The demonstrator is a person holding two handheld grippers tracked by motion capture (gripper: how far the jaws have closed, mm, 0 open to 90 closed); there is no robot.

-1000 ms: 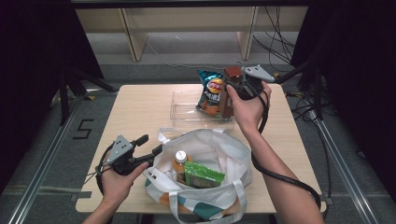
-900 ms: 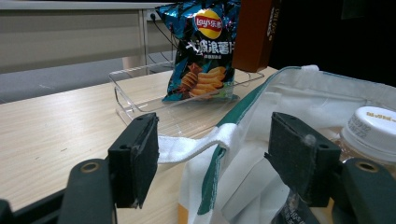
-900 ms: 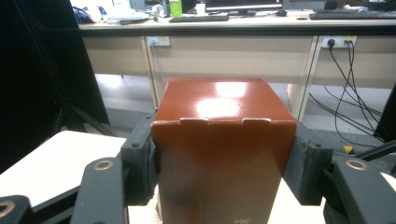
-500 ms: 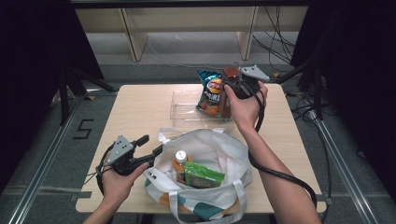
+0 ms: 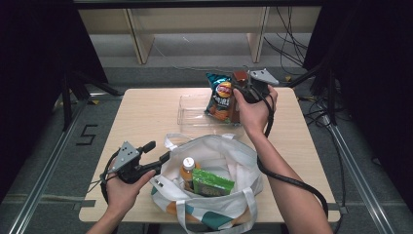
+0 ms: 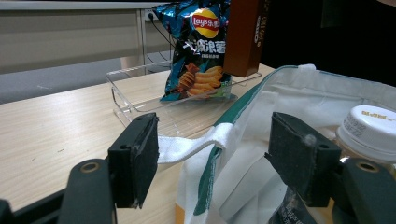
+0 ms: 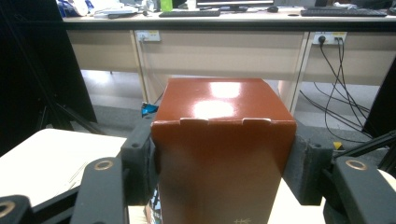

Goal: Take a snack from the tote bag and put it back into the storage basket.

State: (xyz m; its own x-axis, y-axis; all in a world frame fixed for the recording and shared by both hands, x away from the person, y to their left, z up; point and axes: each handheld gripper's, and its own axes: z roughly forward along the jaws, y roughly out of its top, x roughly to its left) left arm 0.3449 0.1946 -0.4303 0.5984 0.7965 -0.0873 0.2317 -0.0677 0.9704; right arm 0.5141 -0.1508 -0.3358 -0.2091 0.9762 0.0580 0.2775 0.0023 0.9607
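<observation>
Pale wood covered the bench (image 5: 146,117), which stood on a grey floor with dark curtains at both sides and a long light-coloured desk behind. At the far edge the right tongs (image 7: 218,154) pinched a brown carton (image 7: 219,149) between both pads, holding it upright above the far end of a clear plastic tray (image 5: 192,109). Just beside those tongs, on their left in the high view, a blue bag of crisps (image 5: 220,96) stood in the tray, touching the carton as far as I could tell. Well apart from them, at the near edge, the left tongs (image 6: 219,154) were spread wide, one pad on each side of the rim and white handle strap of a white tote bag (image 5: 219,161) with green trim. Inside the bag, just beyond those tongs, sat a bottle with a white cap (image 5: 188,163) and a green packet (image 5: 210,181) next to it.
</observation>
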